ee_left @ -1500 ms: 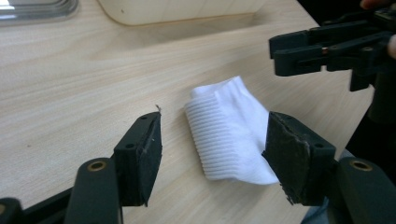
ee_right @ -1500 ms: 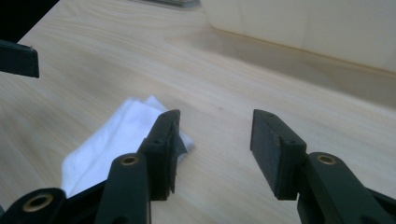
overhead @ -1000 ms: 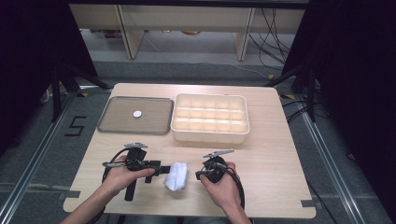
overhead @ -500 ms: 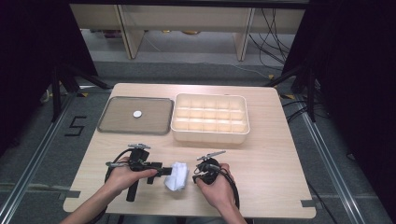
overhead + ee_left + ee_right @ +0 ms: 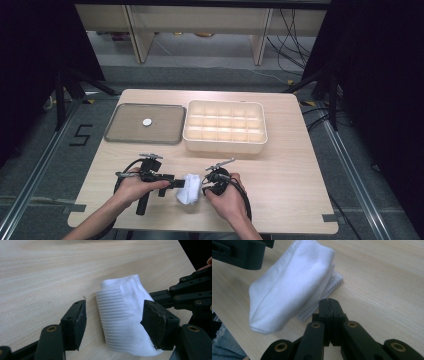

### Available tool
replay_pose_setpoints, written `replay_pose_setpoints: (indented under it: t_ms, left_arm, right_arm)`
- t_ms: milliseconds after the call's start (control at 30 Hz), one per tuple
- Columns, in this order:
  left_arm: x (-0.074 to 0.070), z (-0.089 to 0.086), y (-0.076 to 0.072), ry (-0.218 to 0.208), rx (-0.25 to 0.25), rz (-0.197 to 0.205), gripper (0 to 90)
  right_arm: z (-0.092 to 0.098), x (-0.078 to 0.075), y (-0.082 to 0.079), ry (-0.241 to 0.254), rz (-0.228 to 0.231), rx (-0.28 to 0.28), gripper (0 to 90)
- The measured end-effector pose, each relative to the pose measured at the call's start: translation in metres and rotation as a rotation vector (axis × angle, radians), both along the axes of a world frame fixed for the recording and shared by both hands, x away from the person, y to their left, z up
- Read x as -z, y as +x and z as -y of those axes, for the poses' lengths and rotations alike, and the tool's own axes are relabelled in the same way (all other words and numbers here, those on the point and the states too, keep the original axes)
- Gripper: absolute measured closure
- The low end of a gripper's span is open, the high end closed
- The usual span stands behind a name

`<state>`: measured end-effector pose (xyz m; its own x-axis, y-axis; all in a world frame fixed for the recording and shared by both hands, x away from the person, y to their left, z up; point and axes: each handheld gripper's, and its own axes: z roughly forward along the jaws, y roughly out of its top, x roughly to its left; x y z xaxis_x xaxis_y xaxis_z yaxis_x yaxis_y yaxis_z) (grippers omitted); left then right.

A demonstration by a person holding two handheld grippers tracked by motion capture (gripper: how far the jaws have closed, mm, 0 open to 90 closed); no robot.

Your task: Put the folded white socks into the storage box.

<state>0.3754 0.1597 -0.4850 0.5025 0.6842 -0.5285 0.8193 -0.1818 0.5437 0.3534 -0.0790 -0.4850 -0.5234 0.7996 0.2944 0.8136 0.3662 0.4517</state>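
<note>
A folded white sock (image 5: 189, 189) with a ribbed cuff lies near the table's front edge, between my two grippers. My left gripper (image 5: 176, 183) is open and straddles the sock (image 5: 122, 315). In the left gripper view (image 5: 116, 325) the right pad touches the cloth and the left pad stands clear of it. My right gripper (image 5: 203, 186) comes in from the other side. Its jaws (image 5: 329, 302) are shut together, the tip right at the edge of the cuff beside the puffed-up sock (image 5: 292, 290). I cannot tell whether any cloth is pinched.
A cream box (image 5: 225, 145) divided into several compartments stands at the back middle of the wooden table. Left of it lies a flat grey tray (image 5: 125, 134) with a small white disc (image 5: 147, 121) on it. The table's front edge runs just below the hands.
My right gripper has edged left, up to the sock. The left gripper and the sock have stayed in place.
</note>
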Motion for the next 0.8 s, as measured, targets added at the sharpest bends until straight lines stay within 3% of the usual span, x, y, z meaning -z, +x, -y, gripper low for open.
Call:
replay_pose_setpoints:
  t_ms: [33, 67, 100, 133, 200, 267, 300, 333, 467, 500, 533, 567, 600, 733, 767, 800]
  left_arm:
    - [0.0, 0.001, 0.0, 0.025, -0.009, 0.003, 35.6]
    - [0.002, 0.002, 0.001, 0.015, -0.001, -0.003, 35.6]
    - [0.003, 0.004, 0.002, 0.03, -0.003, -0.018, 35.5]
    - [0.003, 0.004, 0.002, 0.03, -0.003, -0.018, 35.5]
    - [0.008, 0.008, 0.003, 0.036, 0.005, -0.035, 35.5]
    - [0.011, 0.011, 0.003, 0.035, 0.016, -0.048, 36.1]
    - [0.013, 0.013, 0.004, 0.032, 0.016, -0.055, 36.5]
    - [0.014, 0.013, 0.004, 0.041, 0.032, -0.062, 36.9]
    - [0.016, 0.018, 0.006, 0.033, 0.035, -0.077, 38.6]
    - [0.016, 0.017, 0.007, 0.053, 0.073, -0.078, 38.8]
    - [0.017, 0.02, 0.007, 0.037, 0.047, -0.083, 38.6]
    - [0.017, 0.02, 0.007, 0.039, 0.052, -0.085, 38.6]
    - [0.017, 0.019, 0.007, 0.057, 0.084, -0.08, 39.0]
    - [0.017, 0.023, 0.007, 0.043, 0.059, -0.092, 40.6]
    - [0.018, 0.022, 0.008, 0.043, 0.069, -0.085, 41.4]
    - [0.018, 0.023, 0.007, 0.034, 0.059, -0.098, 41.4]
  right_arm:
    - [-0.001, 0.0, 0.0, -0.005, 0.001, 0.001, 90.0]
    - [-0.002, 0.001, 0.0, -0.005, 0.005, -0.002, 90.0]
    - [-0.005, 0.001, 0.0, 0.006, -0.027, 0.023, 90.0]
    - [-0.006, 0.004, 0.001, -0.023, -0.005, 0.024, 90.0]
    - [-0.006, 0.005, 0.002, -0.014, 0.008, -0.004, 90.0]
    - [-0.007, 0.005, 0.002, -0.009, -0.011, 0.0, 90.0]
    - [-0.007, 0.006, 0.004, -0.011, 0.007, -0.019, 90.0]
    - [-0.009, 0.006, 0.003, -0.011, -0.009, -0.006, 90.0]
    - [-0.012, 0.009, 0.005, -0.027, 0.008, -0.017, 90.0]
    - [-0.012, 0.01, 0.005, -0.03, 0.015, -0.02, 90.0]
    - [-0.013, 0.01, 0.005, -0.032, 0.014, -0.022, 90.0]
    - [-0.014, 0.01, 0.005, -0.034, 0.019, -0.021, 90.0]
    - [-0.015, 0.01, 0.005, -0.027, 0.019, -0.026, 90.0]
    - [-0.017, 0.01, 0.005, -0.072, 0.028, -0.011, 90.0]
    - [-0.017, 0.011, 0.006, -0.048, 0.042, -0.053, 90.0]
    - [-0.017, 0.011, 0.006, -0.048, 0.042, -0.053, 90.0]
